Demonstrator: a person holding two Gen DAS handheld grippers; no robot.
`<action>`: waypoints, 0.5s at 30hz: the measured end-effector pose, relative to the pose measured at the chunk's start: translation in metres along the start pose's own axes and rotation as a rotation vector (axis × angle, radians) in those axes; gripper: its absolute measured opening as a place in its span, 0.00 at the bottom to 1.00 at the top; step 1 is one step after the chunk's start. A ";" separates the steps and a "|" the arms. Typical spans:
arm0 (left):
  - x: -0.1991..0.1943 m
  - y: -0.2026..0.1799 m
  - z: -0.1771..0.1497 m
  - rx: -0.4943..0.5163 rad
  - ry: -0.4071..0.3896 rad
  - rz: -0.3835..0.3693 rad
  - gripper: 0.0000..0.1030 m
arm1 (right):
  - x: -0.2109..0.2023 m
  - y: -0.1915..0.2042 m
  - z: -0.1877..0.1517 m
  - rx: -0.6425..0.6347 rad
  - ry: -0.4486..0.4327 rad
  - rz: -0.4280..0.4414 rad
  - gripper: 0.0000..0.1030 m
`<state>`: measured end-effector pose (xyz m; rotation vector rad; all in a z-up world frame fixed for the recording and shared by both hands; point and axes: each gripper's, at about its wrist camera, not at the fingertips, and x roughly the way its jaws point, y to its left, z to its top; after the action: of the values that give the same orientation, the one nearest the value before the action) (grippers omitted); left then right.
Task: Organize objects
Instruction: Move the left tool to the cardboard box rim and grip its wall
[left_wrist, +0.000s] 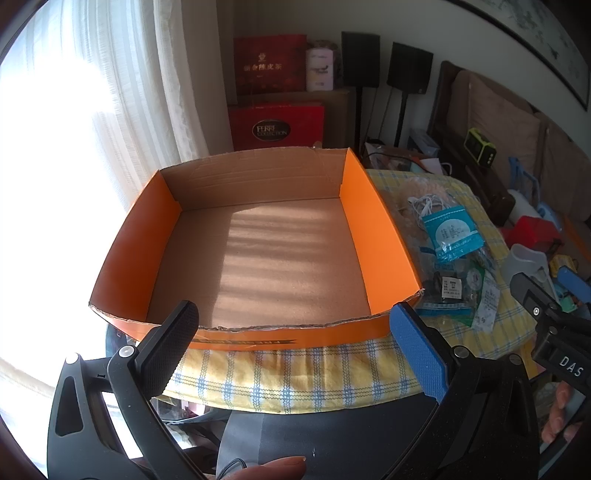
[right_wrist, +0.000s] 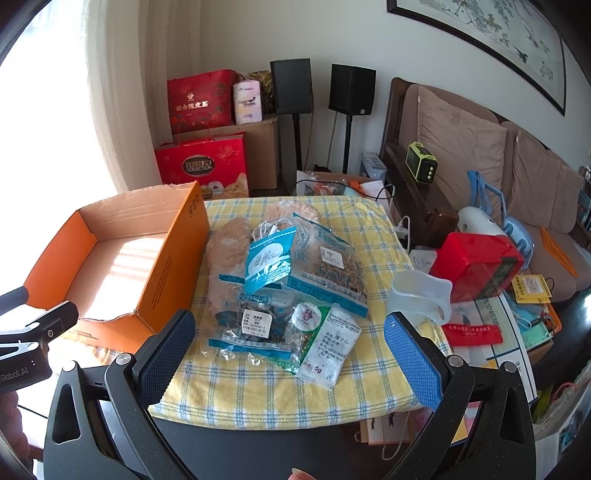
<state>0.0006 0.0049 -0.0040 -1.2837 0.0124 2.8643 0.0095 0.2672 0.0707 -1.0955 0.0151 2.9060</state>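
Because the packets (right_wrist: 288, 295) lie heaped and overlapping on the checked cloth (right_wrist: 258, 398), a grab at one could drag its neighbours along or pull the cloth with it; that is my guess from how they are stacked. Their film looks slick and crinkly, so a pinch on a corner may slip. White earphones (right_wrist: 271, 227) are tangled at the pile's 12 o'clock edge, partly under the teal packet (right_wrist: 269, 258), and the cord could snag on whatever is lifted. A small white sachet (right_wrist: 330, 349) sits at the pile's 5 o'clock, close to the cloth's near edge, where a nudge could send it off the bench.

Both tools are wide open and hold nothing. In its own view the right hand-held gripper (right_wrist: 290, 354) hovers near the pile, its tips either side of the near packets. The left hand-held gripper (left_wrist: 293, 341) faces the box (left_wrist: 258, 334), apart from it.

That orange cardboard box sits at 9 o'clock from the pile, just beside it, and is empty; its torn rim is low and could catch a bag. A clear plastic jug (right_wrist: 419, 299) stands at 3 o'clock from the pile, with nothing visible in it. A red tin (right_wrist: 476, 266) lies beyond, contents hidden.
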 end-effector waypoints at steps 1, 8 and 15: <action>0.000 0.000 0.000 0.000 0.000 0.000 1.00 | 0.000 0.000 0.000 0.000 0.000 -0.001 1.00; 0.001 0.000 -0.001 0.001 0.002 0.001 1.00 | 0.000 0.000 0.000 -0.003 -0.001 0.000 1.00; 0.005 0.003 -0.001 -0.001 0.011 0.006 1.00 | 0.001 0.001 0.000 -0.003 -0.001 -0.001 1.00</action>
<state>-0.0021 0.0018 -0.0089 -1.3013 0.0142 2.8631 0.0085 0.2667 0.0705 -1.0943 0.0098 2.9063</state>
